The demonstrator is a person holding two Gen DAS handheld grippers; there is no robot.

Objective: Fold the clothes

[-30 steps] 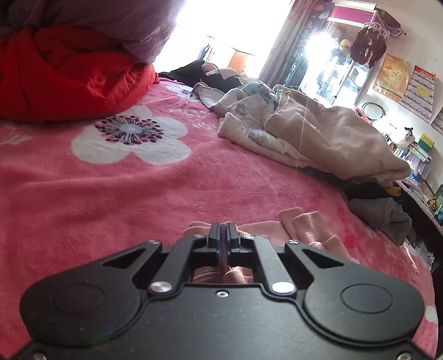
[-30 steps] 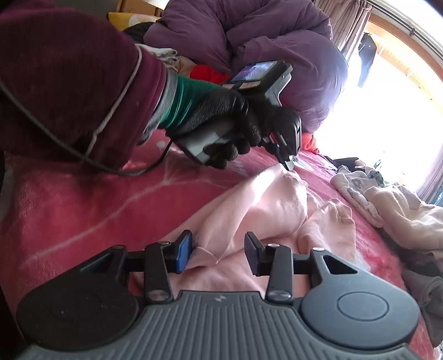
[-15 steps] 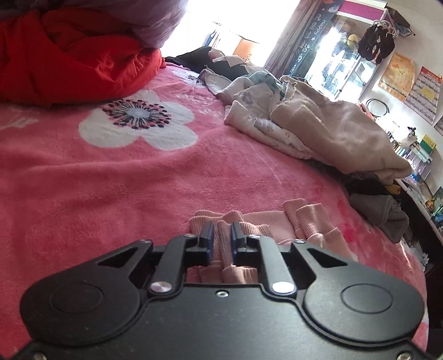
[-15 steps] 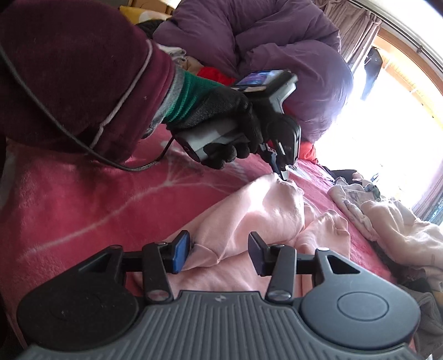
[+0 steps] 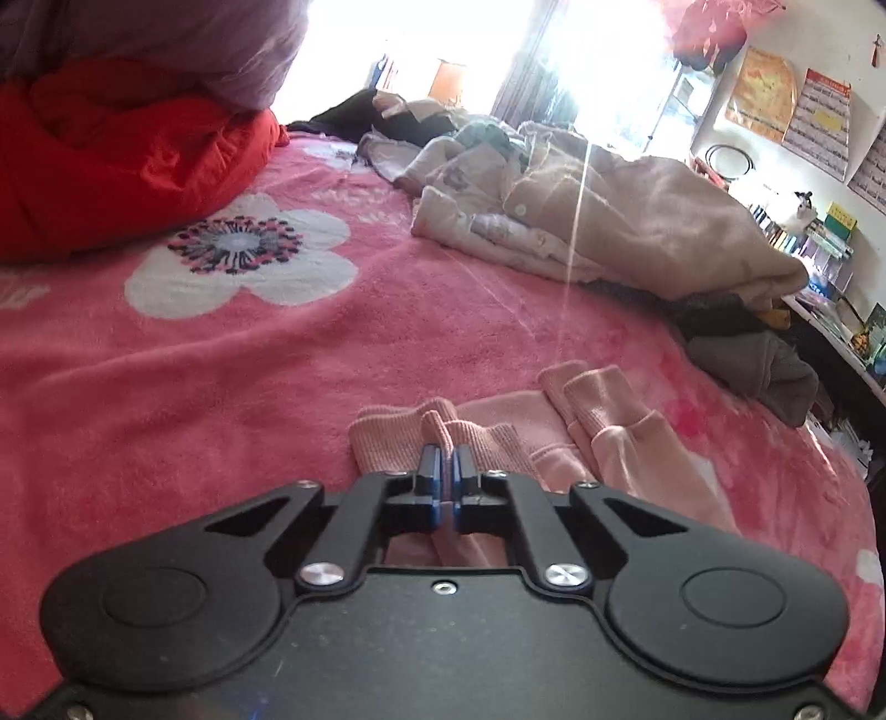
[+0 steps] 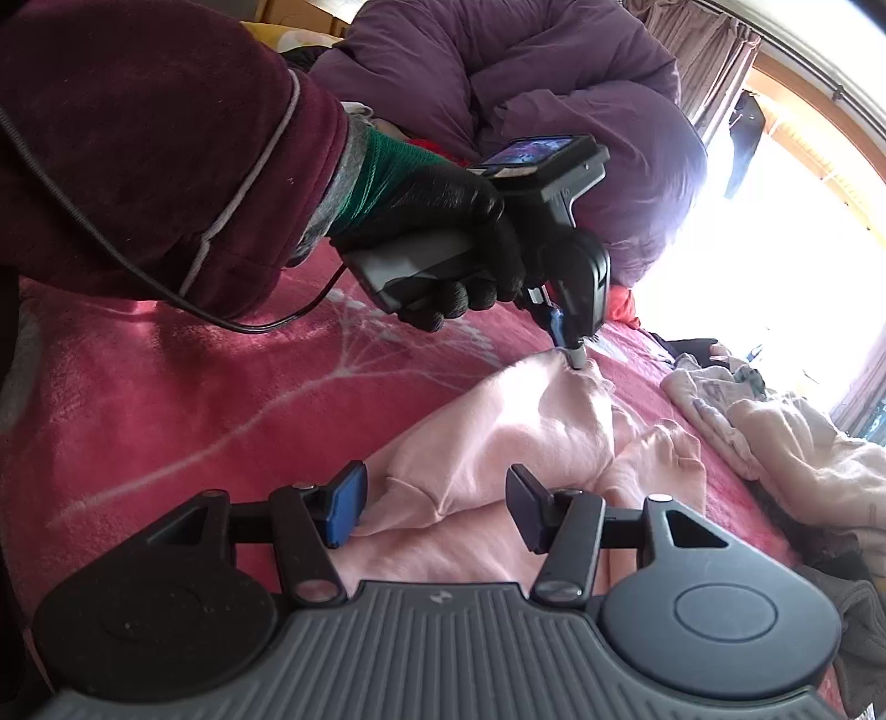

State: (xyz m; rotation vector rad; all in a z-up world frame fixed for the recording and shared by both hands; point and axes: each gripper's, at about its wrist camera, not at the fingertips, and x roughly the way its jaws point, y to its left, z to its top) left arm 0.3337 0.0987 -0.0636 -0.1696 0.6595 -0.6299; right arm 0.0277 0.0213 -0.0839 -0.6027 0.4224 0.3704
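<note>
Nearest in the right wrist view, the right gripper (image 6: 434, 507) has its jaws opening, and a rumpled fold of the pale pink sweatshirt (image 6: 498, 437) lies between the pads without being pressed by them. The sweatshirt is spread on the pink flowered blanket (image 6: 166, 410), and at its far edge the left gripper (image 6: 573, 354), held in a black-gloved hand (image 6: 443, 238) with a maroon sleeve (image 6: 149, 138) behind it, pinches the cloth at a raised peak. In the left wrist view the left gripper's (image 5: 443, 471) jaws are clamped together on a ridge of the sweatshirt's ribbed hem (image 5: 437, 437), with two ribbed cuffs (image 5: 592, 387) lying just beside it to the right. Farther across the blanket sits a heap of beige and white clothes (image 5: 609, 221), with dark grey garments (image 5: 758, 360) at the bed's right edge. To the far left lies a red quilt (image 5: 122, 155), with a purple duvet (image 6: 554, 111) piled above it near the bright window (image 5: 454, 44).
</note>
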